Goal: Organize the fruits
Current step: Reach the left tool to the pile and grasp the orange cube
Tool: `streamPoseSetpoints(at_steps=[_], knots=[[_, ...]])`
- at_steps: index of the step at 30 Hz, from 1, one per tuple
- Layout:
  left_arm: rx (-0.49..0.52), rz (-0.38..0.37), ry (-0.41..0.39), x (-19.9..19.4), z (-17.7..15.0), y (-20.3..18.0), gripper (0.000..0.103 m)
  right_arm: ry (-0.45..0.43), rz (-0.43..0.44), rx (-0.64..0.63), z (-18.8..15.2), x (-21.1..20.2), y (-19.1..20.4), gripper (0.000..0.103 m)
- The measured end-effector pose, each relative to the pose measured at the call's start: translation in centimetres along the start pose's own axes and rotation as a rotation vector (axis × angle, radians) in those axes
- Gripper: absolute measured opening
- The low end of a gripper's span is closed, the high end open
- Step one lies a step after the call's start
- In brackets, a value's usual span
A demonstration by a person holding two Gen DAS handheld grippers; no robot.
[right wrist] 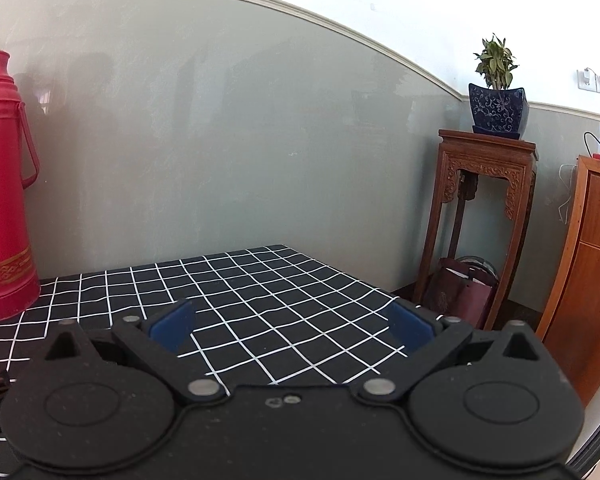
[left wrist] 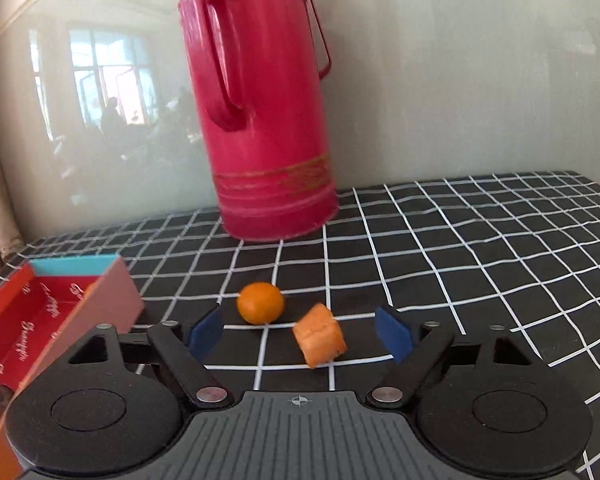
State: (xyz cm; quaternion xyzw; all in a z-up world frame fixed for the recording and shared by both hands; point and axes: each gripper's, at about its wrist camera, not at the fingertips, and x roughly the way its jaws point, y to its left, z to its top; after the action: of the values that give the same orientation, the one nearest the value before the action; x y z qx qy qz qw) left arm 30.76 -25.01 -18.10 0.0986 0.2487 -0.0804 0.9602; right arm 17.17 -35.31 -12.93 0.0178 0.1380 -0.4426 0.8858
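In the left wrist view a round orange fruit [left wrist: 260, 303] and a blocky orange piece [left wrist: 320, 335] lie on the black checked tablecloth [left wrist: 460, 264]. My left gripper [left wrist: 300, 333] is open, its blue pads [left wrist: 206, 332] on either side of the two; the blocky piece lies between the fingers, untouched. A red box [left wrist: 40, 320] with a blue end wall stands open at the left, with some fruit in its near corner. In the right wrist view my right gripper [right wrist: 292, 330] is open over bare cloth, nothing between its fingers.
A tall red thermos jug [left wrist: 260, 112] stands at the back of the table against the grey-green wall. Off the table's right edge stand a carved wooden stand [right wrist: 480, 216] with a potted plant [right wrist: 496, 92] and a wooden cabinet [right wrist: 588, 264].
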Motion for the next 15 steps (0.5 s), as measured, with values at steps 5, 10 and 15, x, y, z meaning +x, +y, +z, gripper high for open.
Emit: streamPoseSetpoints(at_steps=[5,10,15], knots=[[-0.016,-0.012,0.06,1.5,-0.2,-0.3,0.057,0.015,0.003,0.02,0.0,0.2,-0.5,0.097],[-0.016,-0.025,0.087,2.0,-1.0,-0.6,0.043,0.031,0.019,0.026,0.0,0.3,-0.6,0.097],[-0.004,-0.041,0.085,2.1,-1.0,-0.9,0.03,0.038,0.028,0.029,0.1,0.4,-0.7,0.097]])
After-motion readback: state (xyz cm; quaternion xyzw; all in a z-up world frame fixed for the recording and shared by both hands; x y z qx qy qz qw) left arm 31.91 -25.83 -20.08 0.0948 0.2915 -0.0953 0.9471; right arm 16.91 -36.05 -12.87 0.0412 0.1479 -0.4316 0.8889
